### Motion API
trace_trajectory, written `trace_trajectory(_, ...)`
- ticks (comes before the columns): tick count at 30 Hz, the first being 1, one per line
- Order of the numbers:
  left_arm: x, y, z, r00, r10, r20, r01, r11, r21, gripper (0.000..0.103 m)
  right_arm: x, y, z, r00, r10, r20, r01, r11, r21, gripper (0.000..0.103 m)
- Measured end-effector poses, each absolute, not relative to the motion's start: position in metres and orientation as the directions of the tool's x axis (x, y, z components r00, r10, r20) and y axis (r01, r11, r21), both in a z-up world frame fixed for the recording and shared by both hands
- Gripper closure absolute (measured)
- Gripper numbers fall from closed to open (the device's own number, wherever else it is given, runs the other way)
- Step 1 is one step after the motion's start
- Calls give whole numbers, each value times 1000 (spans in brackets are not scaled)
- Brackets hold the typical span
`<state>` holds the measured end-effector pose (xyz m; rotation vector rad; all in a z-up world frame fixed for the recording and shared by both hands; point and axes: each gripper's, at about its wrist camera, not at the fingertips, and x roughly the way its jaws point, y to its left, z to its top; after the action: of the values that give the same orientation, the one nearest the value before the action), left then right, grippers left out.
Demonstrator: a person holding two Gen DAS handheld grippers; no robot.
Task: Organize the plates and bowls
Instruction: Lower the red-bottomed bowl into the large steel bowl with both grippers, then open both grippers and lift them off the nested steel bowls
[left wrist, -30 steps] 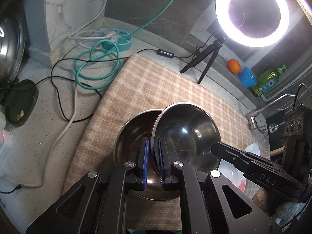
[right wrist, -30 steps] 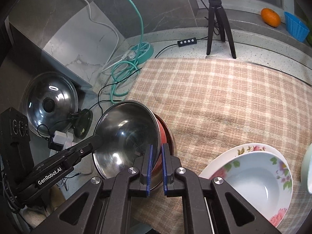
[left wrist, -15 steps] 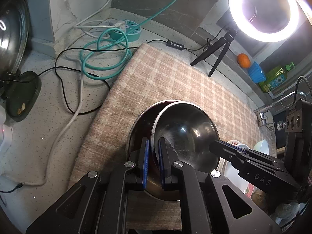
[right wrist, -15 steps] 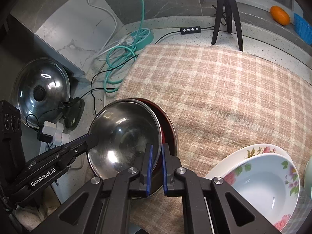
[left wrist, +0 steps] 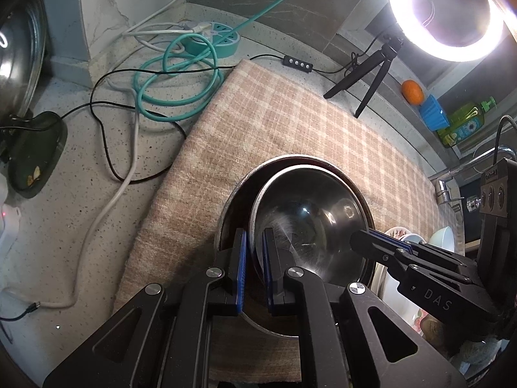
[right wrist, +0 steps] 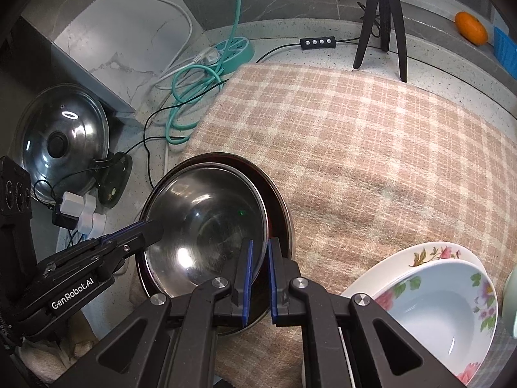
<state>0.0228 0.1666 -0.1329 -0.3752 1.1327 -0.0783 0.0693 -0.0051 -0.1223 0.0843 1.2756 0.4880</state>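
- The left gripper (left wrist: 253, 249) and the right gripper (right wrist: 260, 258) are both clamping their fingers on opposite rims of the steel bowl (right wrist: 206, 229).
- That steel bowl is sitting tilted inside the larger steel basin (left wrist: 236, 203), which is resting on the checked cloth (right wrist: 371, 148).
- Just beside the basin, a pale blue bowl (right wrist: 433, 317) is nesting in a floral plate (right wrist: 429, 253).
- Beyond the cloth, a teal cable (left wrist: 174, 93) is lying coiled on the desk (left wrist: 80, 174).

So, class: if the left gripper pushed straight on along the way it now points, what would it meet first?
The left gripper is already clamped on the rim of the steel bowl. Pushed on, it would probably drive that bowl into the larger bowl beneath, though the gap between them is hard to judge.
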Motion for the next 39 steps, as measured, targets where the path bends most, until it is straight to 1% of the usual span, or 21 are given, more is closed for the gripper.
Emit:
trace_trajectory(7,24,167,-137,418,-246,-875,-129,937,-325,95,68,-2,-124,204,384,-901,-322,895,308,95)
trace_trajectory(10,23,163,-135,425,-227,-876,-118,946,-302,95,69,-1,-124,203,381,-902,-327,895,304,92)
trace_trajectory(18,22,159,-134,431,-197,-880,-104,959,-265,95,67,1,-124,213,364,-907,-344,897,279,92)
trace_trajectory(19,22,158,-133,434,-192,-880,-103,960,-260,91,67,1,-124,213,363,-907,-343,897,279,91)
trace_trajectory(21,22,158,-130,443,-192,-876,-95,961,-259,88,66,1,-123,213,370,-904,-346,894,284,89)
trace_trajectory(30,19,151,-115,483,-173,-858,-64,971,-231,88,58,4,-110,278,356,-892,-378,894,239,77)
trace_trajectory(39,13,146,-101,512,-174,-841,-49,972,-230,88,49,-2,-90,345,344,-873,-388,899,201,77)
